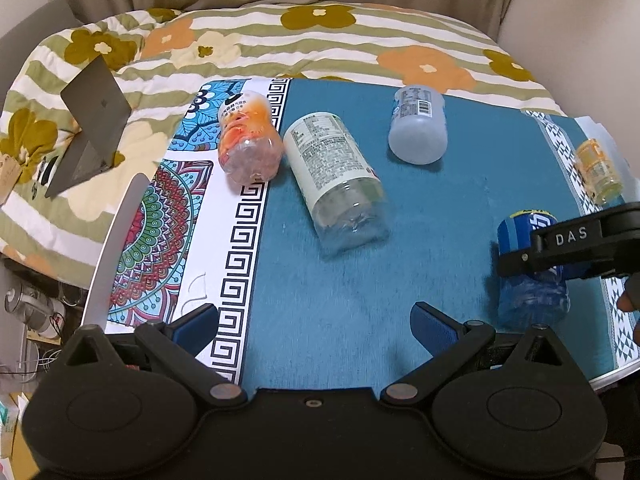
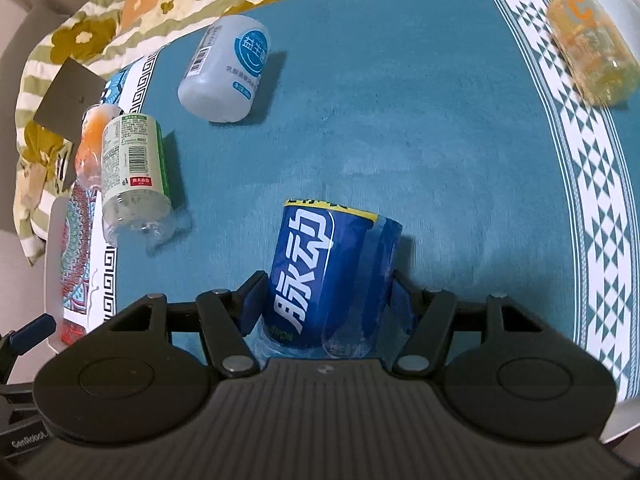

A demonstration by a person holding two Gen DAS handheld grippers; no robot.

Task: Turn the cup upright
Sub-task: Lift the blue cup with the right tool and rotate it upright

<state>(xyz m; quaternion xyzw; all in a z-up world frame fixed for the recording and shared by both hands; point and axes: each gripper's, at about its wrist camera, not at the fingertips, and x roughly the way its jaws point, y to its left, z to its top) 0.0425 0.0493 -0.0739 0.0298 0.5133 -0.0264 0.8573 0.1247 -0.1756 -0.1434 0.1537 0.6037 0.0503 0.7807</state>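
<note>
Several cut-bottle cups stand upside down on the teal mat (image 1: 340,280). My right gripper (image 2: 326,300) is shut on the blue-labelled cup (image 2: 320,272), its pads against both sides of the cup; the cup also shows in the left wrist view (image 1: 528,276) with the right gripper's finger across it. My left gripper (image 1: 316,328) is open and empty above the mat's near edge. An orange cup (image 1: 248,140), a green-labelled clear cup (image 1: 336,172), a white cup (image 1: 418,126) and a yellow cup (image 1: 598,170) stand further off.
A grey laptop stand (image 1: 92,132) rests on the flowered quilt (image 1: 320,36) at the left. A patterned cloth (image 1: 160,240) borders the mat's left side. The table's right edge (image 1: 616,372) drops off near the blue cup.
</note>
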